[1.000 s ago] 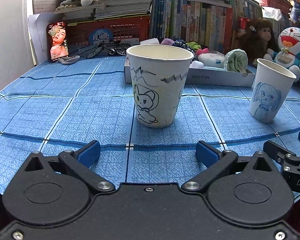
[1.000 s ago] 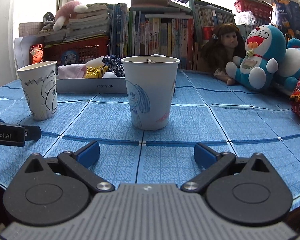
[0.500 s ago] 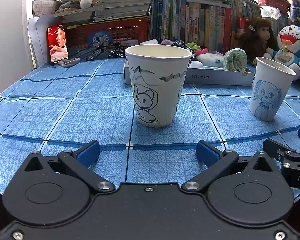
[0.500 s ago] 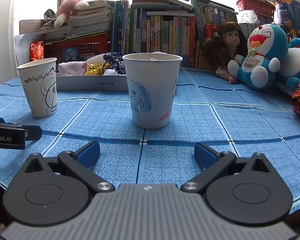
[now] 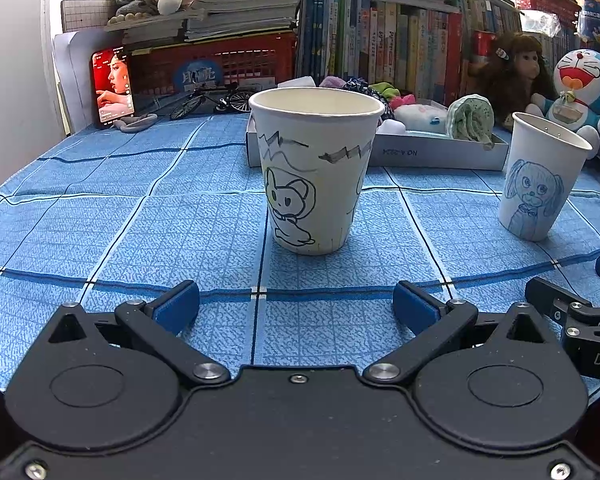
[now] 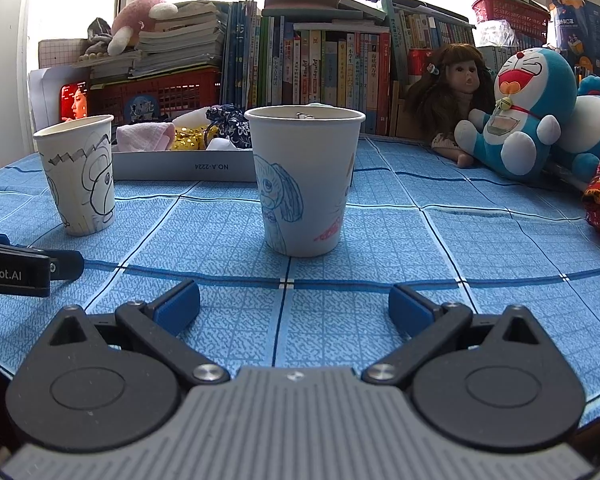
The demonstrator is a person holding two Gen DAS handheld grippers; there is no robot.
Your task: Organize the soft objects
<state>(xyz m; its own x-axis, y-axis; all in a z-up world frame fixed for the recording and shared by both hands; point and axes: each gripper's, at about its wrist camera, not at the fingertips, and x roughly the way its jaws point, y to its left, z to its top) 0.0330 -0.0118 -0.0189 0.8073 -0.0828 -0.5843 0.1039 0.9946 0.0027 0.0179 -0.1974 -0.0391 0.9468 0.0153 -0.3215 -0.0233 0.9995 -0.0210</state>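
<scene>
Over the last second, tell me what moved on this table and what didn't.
Almost nothing changed. Only the phone screen shows a different picture. Both claws, left and right, stay open and empty, each facing its paper cup: black-drawn cup and blue-drawn cup unmoved, soft items still in the tray.

The left tool [image 5: 296,306] and right tool [image 6: 294,304] sit low, seemingly level, jaws spread wide.

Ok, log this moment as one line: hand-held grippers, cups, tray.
left hand-held gripper open, empty | right hand-held gripper open, empty | black-drawn cup upright | blue-drawn cup upright | tray holds soft items
</scene>
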